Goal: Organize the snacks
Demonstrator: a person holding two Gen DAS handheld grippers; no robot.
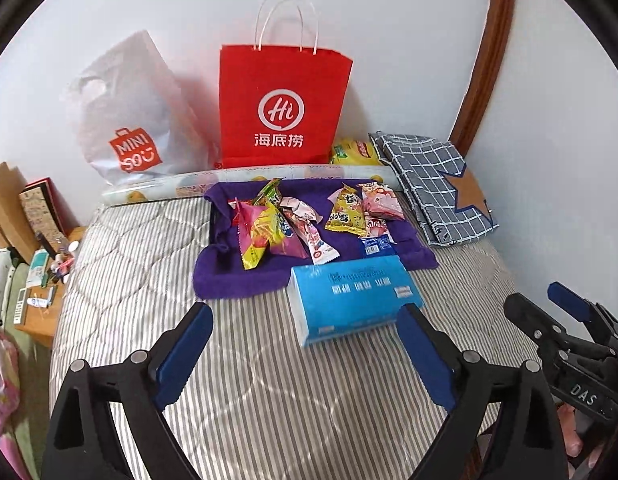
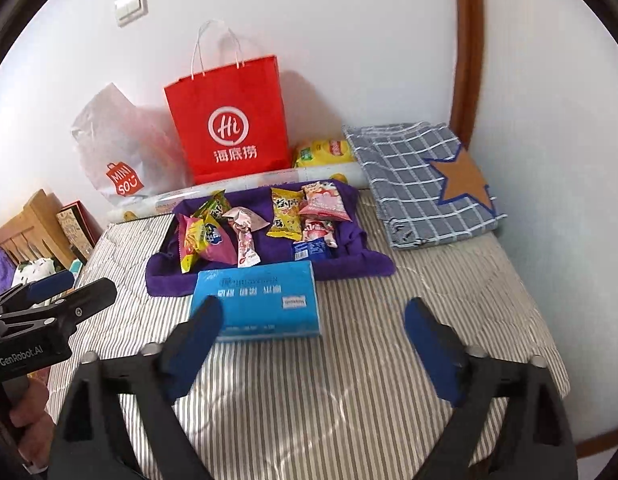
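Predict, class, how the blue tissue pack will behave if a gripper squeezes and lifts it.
The blue tissue pack looks soft-wrapped, so it would probably dent under the fingers. Lying flat and broad on the striped bedding, it seems unlikely to roll or tip.

A home bedroom: striped mattress (image 1: 269, 380), cluttered bedside table (image 1: 41, 320), shopping bags (image 1: 281, 108).

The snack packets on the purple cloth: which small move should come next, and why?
Probably move the left hand-held gripper forward over the blue box toward the snack packets: both grippers are open, empty and short of the purple cloth.
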